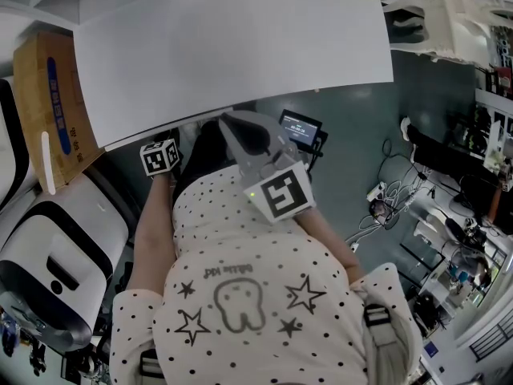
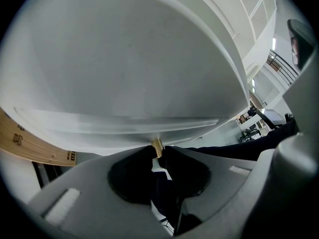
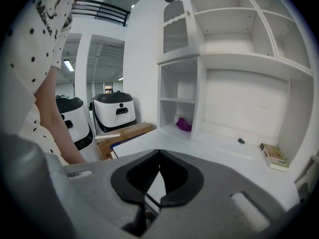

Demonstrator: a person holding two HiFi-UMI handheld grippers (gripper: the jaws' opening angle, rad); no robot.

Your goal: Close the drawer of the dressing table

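Head view: the right claw [image 1: 229, 123] points at the front edge of the dressing table's white worktop [image 1: 240, 46]. Left gripper view: the left claw [image 2: 158, 151] pinches the brass knob [image 2: 157, 145] on the drawer [image 2: 124, 83]. Right gripper view: the jaws meet, holding nothing. Closing seems to be in hand, and the next move calls for a straight push inward.

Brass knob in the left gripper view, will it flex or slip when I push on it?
Probably stiff: the brass knob looks like solid metal. It's small and smooth, pinched by the left gripper, so it might slip.
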